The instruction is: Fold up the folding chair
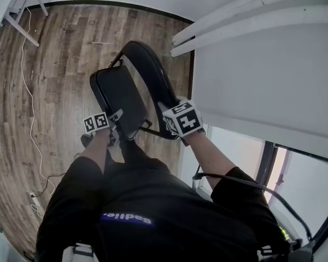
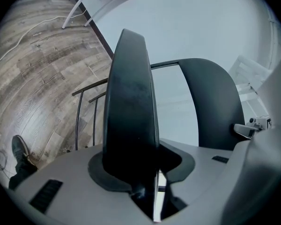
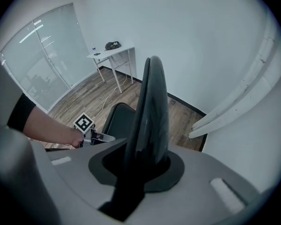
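Clamping the near edge of the seat (image 1: 119,97) with my left tool (image 1: 116,121) and the backrest (image 1: 150,70) with my right tool (image 1: 168,113), I judge the fold half done; next I'd press them together.

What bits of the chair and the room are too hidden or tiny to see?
1. Chair feet: in the head view, the seat and backrest cover them; in the left gripper view, the left gripper cuts off the legs.
2. Dark thing on the white table: right gripper view, too small to name.
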